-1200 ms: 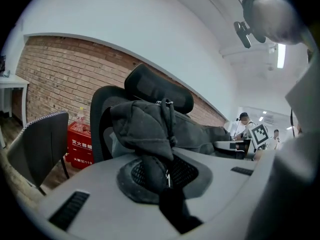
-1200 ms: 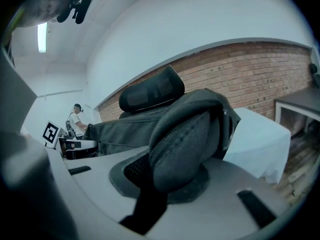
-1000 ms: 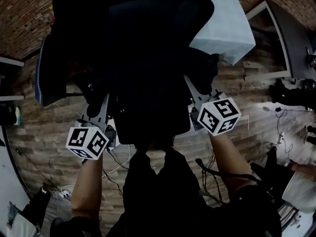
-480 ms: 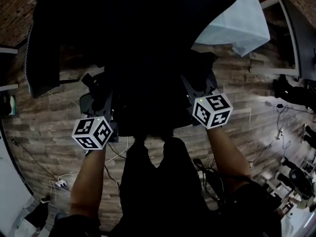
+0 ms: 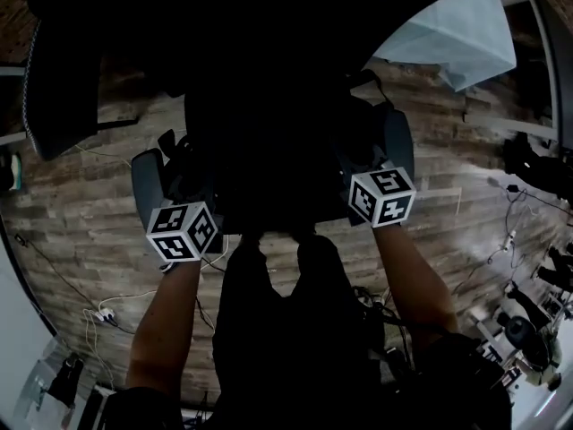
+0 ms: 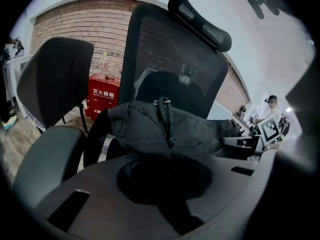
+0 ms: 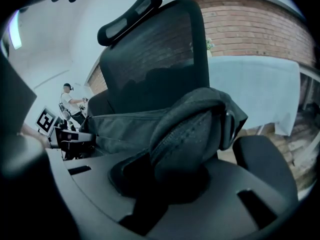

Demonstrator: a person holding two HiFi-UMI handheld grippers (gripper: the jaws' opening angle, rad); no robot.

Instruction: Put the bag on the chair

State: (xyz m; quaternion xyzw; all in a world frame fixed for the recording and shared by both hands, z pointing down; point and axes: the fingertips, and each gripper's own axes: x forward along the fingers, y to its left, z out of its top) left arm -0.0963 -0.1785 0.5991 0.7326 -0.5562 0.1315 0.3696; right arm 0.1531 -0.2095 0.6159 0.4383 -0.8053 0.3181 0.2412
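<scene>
- Our left hand-held gripper (image 6: 165, 181) is clamped on the fabric of the black bag (image 6: 165, 126). The right hand-held gripper (image 7: 167, 176) pinches its padded end.
- The bag hangs between them at frame centre, before the mesh back of the chair (image 6: 170, 49) and beside an armrest (image 6: 45, 159). The seat beneath is hidden, so we cannot tell whether the bag rests on it.
- If we let go too early, it could drop and slump forward off the seat edge.
- A loose strap could snag the armrest and tip the bag.
</scene>
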